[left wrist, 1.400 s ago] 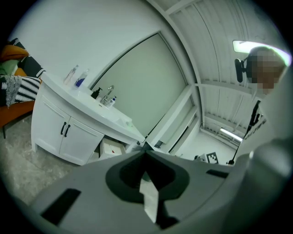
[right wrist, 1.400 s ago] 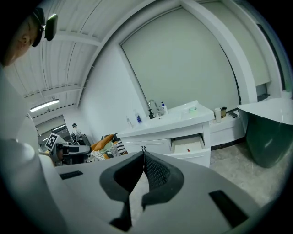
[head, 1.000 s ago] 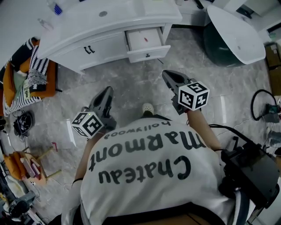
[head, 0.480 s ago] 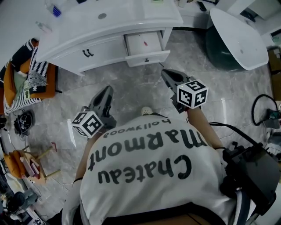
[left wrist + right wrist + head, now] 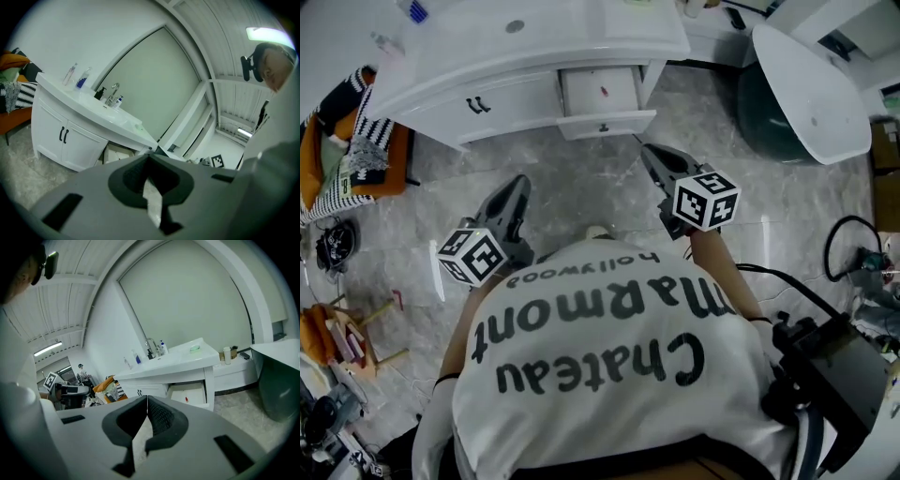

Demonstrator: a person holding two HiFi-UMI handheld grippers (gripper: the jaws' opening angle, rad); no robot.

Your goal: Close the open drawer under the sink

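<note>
The white vanity (image 5: 534, 56) stands at the top of the head view. Its drawer (image 5: 602, 92) under the sink is pulled out, with a small red item lying inside. My right gripper (image 5: 646, 149) is shut and empty, pointing at the drawer front (image 5: 605, 124) from a short way off. My left gripper (image 5: 518, 181) is also shut and empty, lower left over the marble floor, aimed toward the cabinet doors (image 5: 478, 105). The right gripper view shows the shut gripper (image 5: 147, 397) with the open drawer (image 5: 187, 393) beyond it. In the left gripper view the gripper (image 5: 150, 154) is shut before the drawer (image 5: 116, 153).
A dark green tub with a white lid (image 5: 806, 84) stands right of the vanity. An orange seat with striped cloth (image 5: 356, 155) sits at the left. Cables (image 5: 853, 248) lie on the floor at the right. Bottles (image 5: 411, 11) stand on the counter.
Both grippers have edged forward toward the vanity with the person. The drawer stands open as before, and both pairs of jaws remain together.
</note>
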